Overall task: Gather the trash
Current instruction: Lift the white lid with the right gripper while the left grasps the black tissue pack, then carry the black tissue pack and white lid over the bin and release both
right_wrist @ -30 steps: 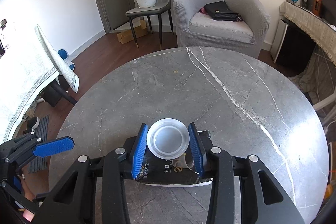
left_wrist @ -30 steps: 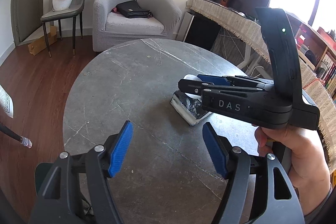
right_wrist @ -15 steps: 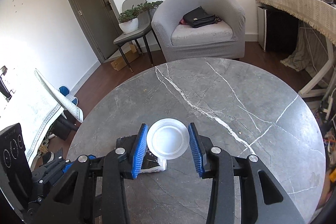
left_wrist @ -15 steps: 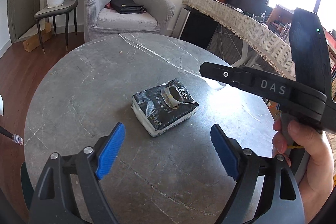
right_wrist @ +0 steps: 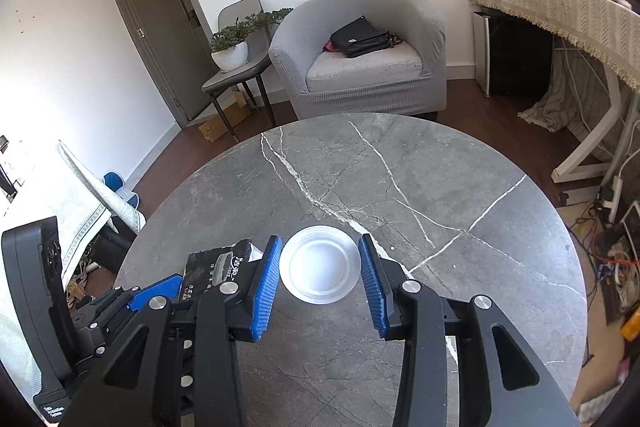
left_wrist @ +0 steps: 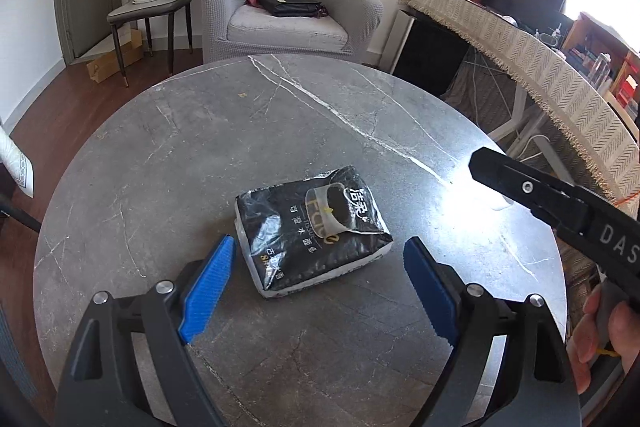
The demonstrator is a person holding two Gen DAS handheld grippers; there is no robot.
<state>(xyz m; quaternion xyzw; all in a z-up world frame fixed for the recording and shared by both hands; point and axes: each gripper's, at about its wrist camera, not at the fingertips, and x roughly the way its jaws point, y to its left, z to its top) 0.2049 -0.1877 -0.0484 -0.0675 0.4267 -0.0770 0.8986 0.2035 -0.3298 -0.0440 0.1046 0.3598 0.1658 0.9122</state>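
Left wrist view: tissue pack [left_wrist: 310,231] on worktop [left_wrist: 192,147], left gripper [left_wrist: 316,287] fingers just widened, nothing clamped; both long sides should be straddled. Right gripper [right_wrist: 320,277] clamped on plastic cup [right_wrist: 319,269].

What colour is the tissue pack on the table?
Black with white and gold print, white along its lower edge. The tissue pack shows best in the left wrist view.

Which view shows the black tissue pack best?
The left wrist view: the tissue pack lies whole on the table, unblocked, just ahead of the open left gripper. In the right wrist view only part of the pack shows, behind the right gripper, which holds a clear plastic cup.
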